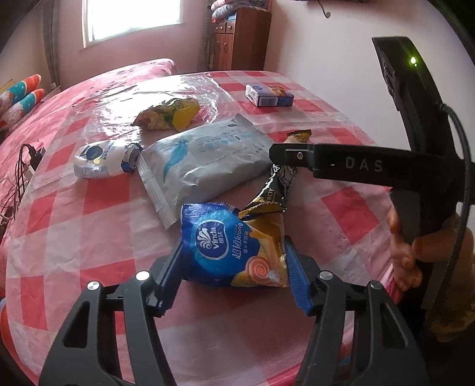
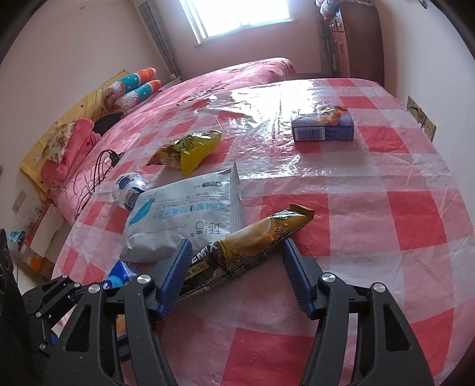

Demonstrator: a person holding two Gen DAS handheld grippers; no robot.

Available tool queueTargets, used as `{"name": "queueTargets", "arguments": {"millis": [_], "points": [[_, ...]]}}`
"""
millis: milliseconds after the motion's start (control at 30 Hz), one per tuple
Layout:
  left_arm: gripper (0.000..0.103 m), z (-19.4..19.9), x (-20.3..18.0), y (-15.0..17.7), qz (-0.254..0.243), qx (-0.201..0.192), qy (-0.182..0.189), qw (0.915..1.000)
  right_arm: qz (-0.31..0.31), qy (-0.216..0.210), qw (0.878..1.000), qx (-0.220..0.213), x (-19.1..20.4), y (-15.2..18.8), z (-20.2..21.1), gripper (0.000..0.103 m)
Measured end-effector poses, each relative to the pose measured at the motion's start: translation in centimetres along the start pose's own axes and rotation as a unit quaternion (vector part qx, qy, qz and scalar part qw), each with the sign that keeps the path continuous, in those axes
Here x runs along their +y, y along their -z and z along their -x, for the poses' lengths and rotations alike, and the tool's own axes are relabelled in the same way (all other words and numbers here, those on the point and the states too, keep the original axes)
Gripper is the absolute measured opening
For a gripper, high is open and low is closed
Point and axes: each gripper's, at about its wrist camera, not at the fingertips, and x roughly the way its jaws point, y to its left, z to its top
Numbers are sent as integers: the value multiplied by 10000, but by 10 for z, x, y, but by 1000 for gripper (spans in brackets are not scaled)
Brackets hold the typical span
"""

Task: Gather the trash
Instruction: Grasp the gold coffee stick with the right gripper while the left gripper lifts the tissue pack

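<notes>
On red-checked plastic tablecloth (image 2: 386,207), six trash items: left gripper (image 1: 233,261), jaws apart, straddles blue Vinda tissue pack (image 1: 225,249); right gripper (image 2: 237,267), jaws apart, straddles gold-black coffee sachet (image 2: 252,246).

Daylight enters through a window (image 1: 132,20) at the far wall, overexposed to near white in both views. The clear plastic sheet (image 2: 267,110) over the checked counter (image 2: 400,213) returns broad specular glare beneath it. Illumination elsewhere is soft and moderately bright, with a pink cast; shadows under the packets are faint and short. Fisheye distortion bows the counter's edge and the walls, and black vignetting fills the corners. Focus is sharp centrally, slightly softer toward the rims. A green indicator light (image 1: 412,61) glows in the left wrist view.
</notes>
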Motion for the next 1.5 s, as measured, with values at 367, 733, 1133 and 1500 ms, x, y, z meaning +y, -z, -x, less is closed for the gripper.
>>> {"name": "queueTargets", "arguments": {"millis": [367,733,1133,1500], "points": [[55,7,23,4,475,-167,291,9983,137,30,9999,60,3,-2,-4,39],[54,23,55,7,881,-447,314,9946,121,50,9999,-56,4,-3,-1,16],[55,36,83,15,1163,-663,357,9904,-249,436,9987,-6,1,-9,-2,66],[55,43,102,23,1316,-766,406,9875,-442,850,9954,-33,1,-31,-25,39]]}}
